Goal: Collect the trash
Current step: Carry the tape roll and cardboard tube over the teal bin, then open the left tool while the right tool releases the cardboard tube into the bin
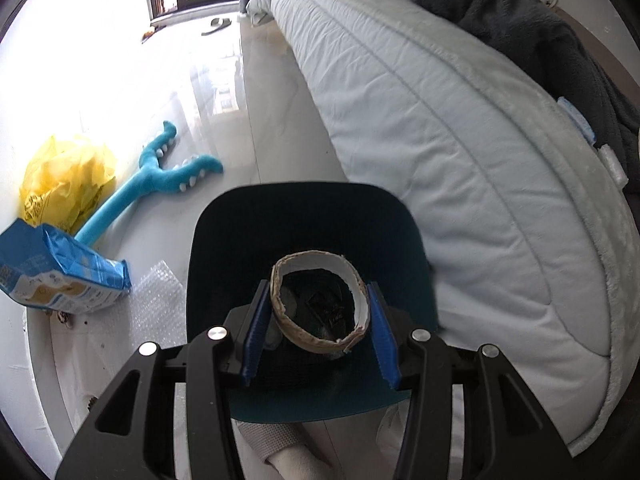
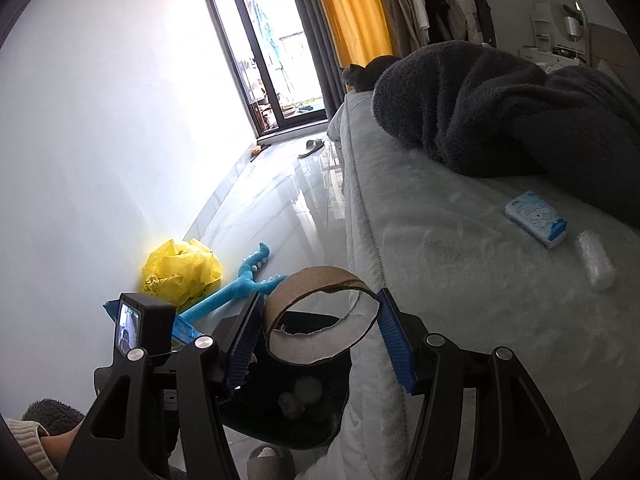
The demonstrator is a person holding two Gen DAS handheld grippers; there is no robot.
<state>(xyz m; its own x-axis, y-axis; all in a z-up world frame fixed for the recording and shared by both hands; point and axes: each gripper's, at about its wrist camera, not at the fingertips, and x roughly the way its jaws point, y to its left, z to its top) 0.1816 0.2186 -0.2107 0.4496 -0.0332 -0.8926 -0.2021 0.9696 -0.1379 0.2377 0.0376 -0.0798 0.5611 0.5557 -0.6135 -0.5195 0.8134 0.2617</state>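
Each gripper holds a torn cardboard ring, and the step in hand, by the look of it, is to drop both into the dark teal bin [image 1: 304, 240] that stands on the floor against the side of the bed [image 1: 460, 152]. The left gripper [image 1: 320, 336] clamps its cardboard ring [image 1: 320, 308] between the blue pads [image 1: 256, 332], squeezed into an oval, and it points steeply down so that the ring hangs right over the bin's mouth; scraps already lie at the bottom, seen through the ring. The right gripper [image 2: 320, 336] grips a second cardboard ring [image 2: 320, 320] the same way, but it points more shallowly, toward the bed edge, with the bin [image 2: 288, 408] below and slightly to the left of its fingers. To do this well, the person should probably bring the right ring further over the opening before letting go, since from here it could catch the rim or fall between bin and bedding. The left one looks ready: a plain widening of the jaws should let it fall straight in. More rubbish waits on the floor by the wall, a yellow plastic bag [image 1: 64, 184], a blue packet [image 1: 60, 276] and some bubble wrap [image 1: 156, 304], while a tissue pack [image 2: 536, 218] and a small plastic roll [image 2: 594, 264] lie on the bed.
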